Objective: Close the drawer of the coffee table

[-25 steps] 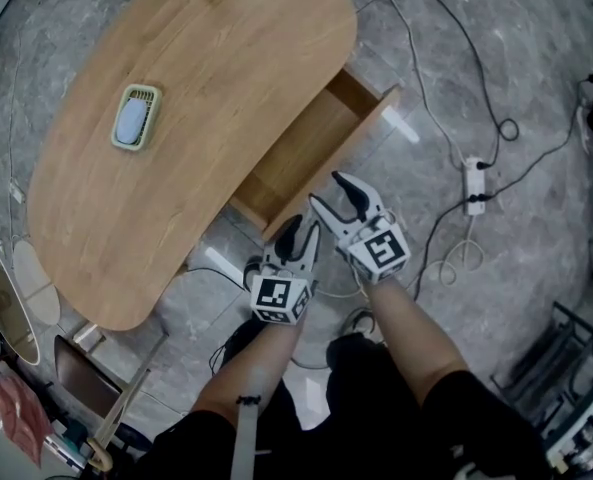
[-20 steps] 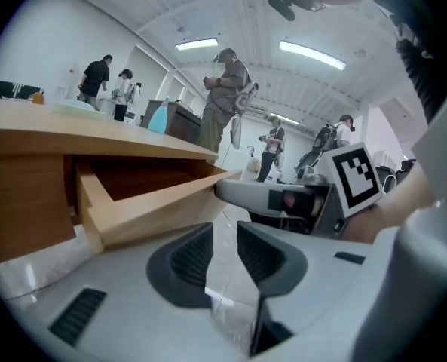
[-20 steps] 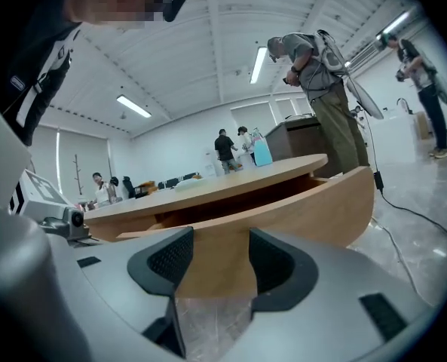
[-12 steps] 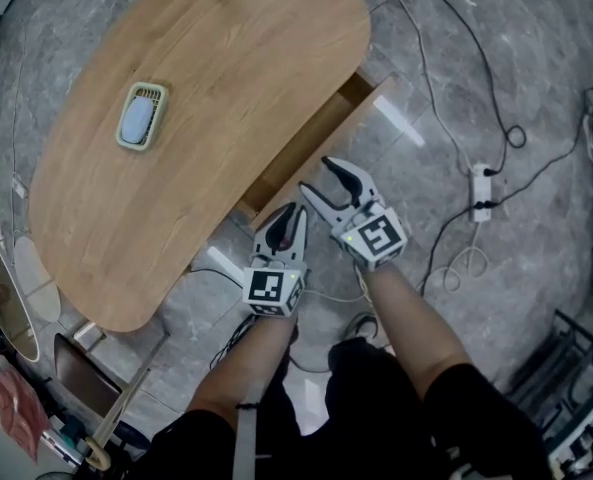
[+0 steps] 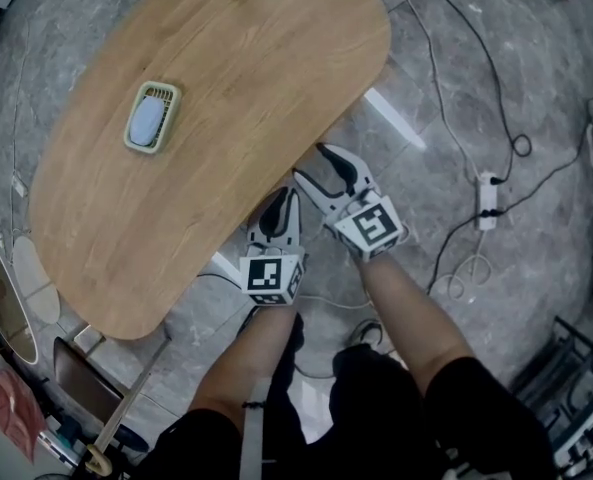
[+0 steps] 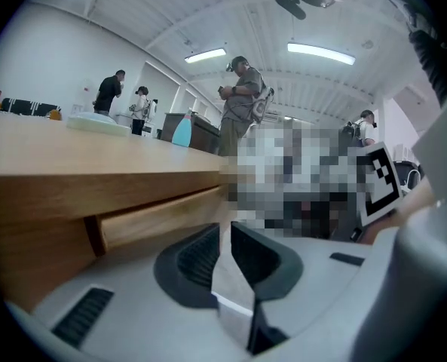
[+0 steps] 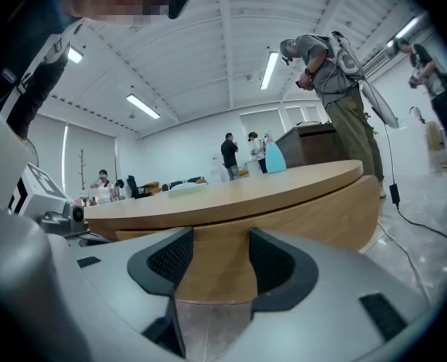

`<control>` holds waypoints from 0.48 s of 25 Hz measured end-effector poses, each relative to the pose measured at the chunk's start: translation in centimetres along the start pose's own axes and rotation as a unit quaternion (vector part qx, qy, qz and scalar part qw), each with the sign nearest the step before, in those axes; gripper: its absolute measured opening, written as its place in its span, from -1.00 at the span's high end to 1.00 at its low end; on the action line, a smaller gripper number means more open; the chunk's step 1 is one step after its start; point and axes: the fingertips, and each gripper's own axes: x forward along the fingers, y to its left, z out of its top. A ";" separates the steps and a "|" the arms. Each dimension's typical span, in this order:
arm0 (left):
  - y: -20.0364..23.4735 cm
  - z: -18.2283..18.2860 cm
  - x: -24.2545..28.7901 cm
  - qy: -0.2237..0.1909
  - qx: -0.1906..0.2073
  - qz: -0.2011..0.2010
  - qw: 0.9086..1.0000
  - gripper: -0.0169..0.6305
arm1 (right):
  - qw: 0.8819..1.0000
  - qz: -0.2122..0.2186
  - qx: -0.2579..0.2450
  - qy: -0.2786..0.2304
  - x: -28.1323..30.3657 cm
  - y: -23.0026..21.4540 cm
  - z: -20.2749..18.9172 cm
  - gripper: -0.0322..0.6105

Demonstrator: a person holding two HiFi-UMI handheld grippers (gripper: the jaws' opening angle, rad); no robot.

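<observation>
The wooden coffee table (image 5: 216, 98) fills the upper left of the head view, and its drawer is hidden under the top there. My left gripper (image 5: 279, 200) and right gripper (image 5: 308, 160) both sit with their tips at the table's near edge. In the left gripper view the drawer front (image 6: 163, 216) shows below the tabletop, close ahead. The left gripper (image 6: 225, 228) has its jaws closing to a narrow gap with nothing between them. In the right gripper view the wood drawer front (image 7: 306, 210) fills the space just ahead of the right gripper (image 7: 221, 243), which is open and empty.
A small green tray with a blue-grey object (image 5: 153, 118) lies on the tabletop. A power strip (image 5: 489, 200) and cables trail over the grey stone floor at the right. Clutter stands at the lower left. Several people stand far off in the room.
The drawer, open a second ago, has slid in under the tabletop. Both grippers moved toward the table with it. The left jaws narrowed.
</observation>
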 end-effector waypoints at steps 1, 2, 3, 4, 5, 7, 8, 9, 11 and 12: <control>0.2 0.1 0.0 -0.002 -0.002 0.002 1.000 0.80 | 1.000 -0.001 0.001 -0.002 0.2 0.0 0.1 0.26; 0.5 0.2 0.0 -0.004 -0.005 0.005 1.000 0.80 | 1.000 -0.001 0.003 -0.004 0.4 -0.1 0.2 0.26; 0.7 0.2 0.0 -0.006 -0.006 0.008 1.000 0.80 | 1.000 0.000 0.003 -0.008 0.5 -0.1 0.3 0.26; 0.8 0.1 -0.1 -0.006 -0.005 0.009 1.000 0.80 | 1.000 0.001 0.002 -0.013 0.5 -0.1 0.4 0.26; 0.9 -0.1 -0.2 -0.006 0.000 0.008 1.000 0.80 | 1.000 0.002 0.002 -0.018 0.5 -0.2 0.4 0.26; 1.0 -0.2 -0.3 -0.008 0.013 0.007 1.000 0.80 | 1.000 0.006 0.003 -0.024 0.5 -0.2 0.5 0.25; 1.1 -0.1 -0.2 -0.009 0.017 0.006 1.000 0.80 | 1.000 0.009 0.000 -0.025 0.6 -0.3 0.4 0.25; 1.3 0.0 -0.1 -0.011 0.017 0.007 1.000 0.80 | 1.000 0.011 -0.008 -0.022 0.7 -0.4 0.4 0.25; 2.2 0.2 0.1 -0.017 0.007 0.016 1.000 0.80 | 0.999 0.011 -0.036 -0.002 1.6 -0.4 0.3 0.25; 2.8 0.5 0.2 -0.021 -0.003 0.022 1.000 0.80 | 0.999 0.010 -0.051 0.009 2.3 -0.4 0.3 0.25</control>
